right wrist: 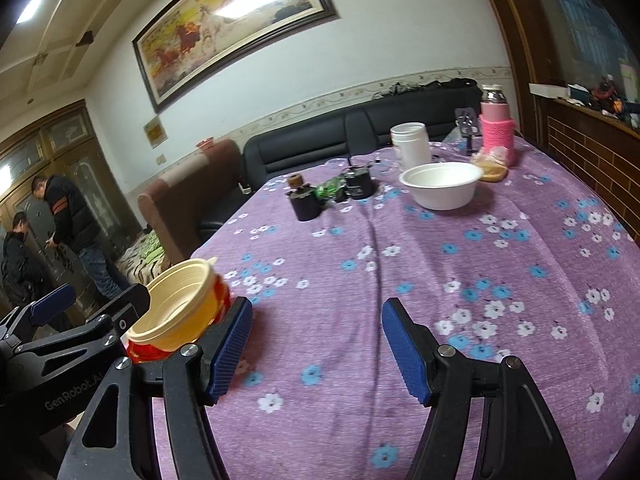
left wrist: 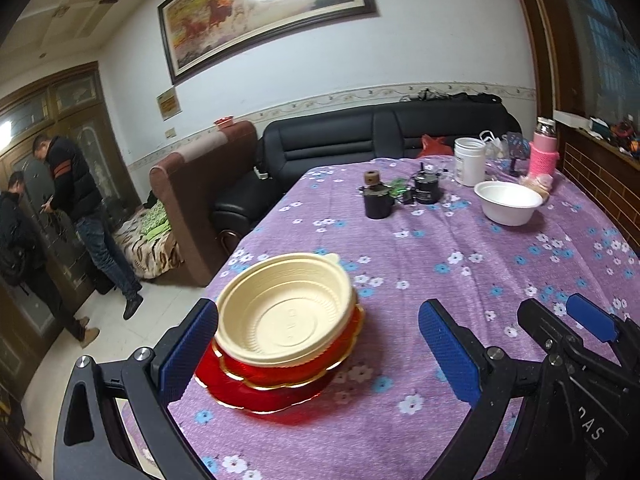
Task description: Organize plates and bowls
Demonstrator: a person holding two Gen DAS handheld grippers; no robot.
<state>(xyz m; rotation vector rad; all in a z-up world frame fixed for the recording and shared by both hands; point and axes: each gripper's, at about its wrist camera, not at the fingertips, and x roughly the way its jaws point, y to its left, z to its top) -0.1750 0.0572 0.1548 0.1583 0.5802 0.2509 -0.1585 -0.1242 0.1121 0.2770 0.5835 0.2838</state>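
A cream plastic bowl (left wrist: 286,314) sits in a stack of red gold-rimmed plates (left wrist: 276,384) near the left edge of the purple flowered table (left wrist: 460,280). My left gripper (left wrist: 320,354) is open around this stack. Its left pad (left wrist: 188,354) is close against the bowl, and its right pad (left wrist: 448,354) stands well clear. My right gripper (right wrist: 318,354) is open over bare cloth with nothing between its fingers, just right of the bowl (right wrist: 180,306) and red plates (right wrist: 140,350). A white bowl (right wrist: 442,184) stands alone far back on the right (left wrist: 508,202).
Two black cups (left wrist: 378,200) (left wrist: 426,190), a white jar (left wrist: 470,160) and a pink-sleeved bottle (left wrist: 544,148) crowd the table's far end. A black sofa (left wrist: 360,140) lies behind. Two people (left wrist: 76,200) stand at the door on the left, away from the table.
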